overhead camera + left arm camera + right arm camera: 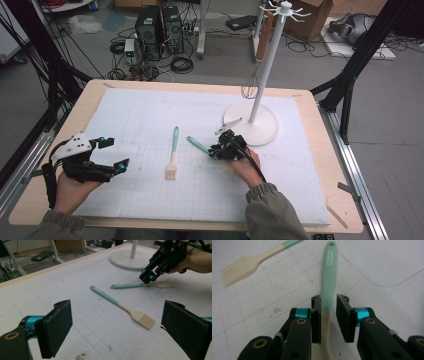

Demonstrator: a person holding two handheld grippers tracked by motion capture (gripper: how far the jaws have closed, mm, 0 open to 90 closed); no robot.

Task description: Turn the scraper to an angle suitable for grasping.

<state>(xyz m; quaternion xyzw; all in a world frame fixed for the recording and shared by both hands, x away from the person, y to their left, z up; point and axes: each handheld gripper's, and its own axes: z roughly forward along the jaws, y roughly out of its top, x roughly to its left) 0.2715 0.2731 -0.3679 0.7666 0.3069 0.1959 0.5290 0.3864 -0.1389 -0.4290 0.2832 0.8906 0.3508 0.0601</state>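
Note:
A spatula point(329, 270) with a teal handle and a beige blade lies flat on the white mat. My right gripper point(328, 298) has its jaws closed on the handle where teal meets beige; the same gripper point(218, 149) sits just left of the stand base. In the left gripper view, the spatula point(130, 285) rests on the mat under the right gripper point(147, 277). A pastry brush point(172, 156) with a teal handle lies loose at mid-table. At the left, my left gripper point(115, 154) is held wide open above the mat; its jaws point(121, 327) hold nothing.
A white utensil stand point(260, 131) with a tall pole stands at the back right. A whisk point(250, 88) hangs beside the pole and metal tongs point(228, 125) lie on the base. The gridded mat point(150, 115) covers most of the wooden table.

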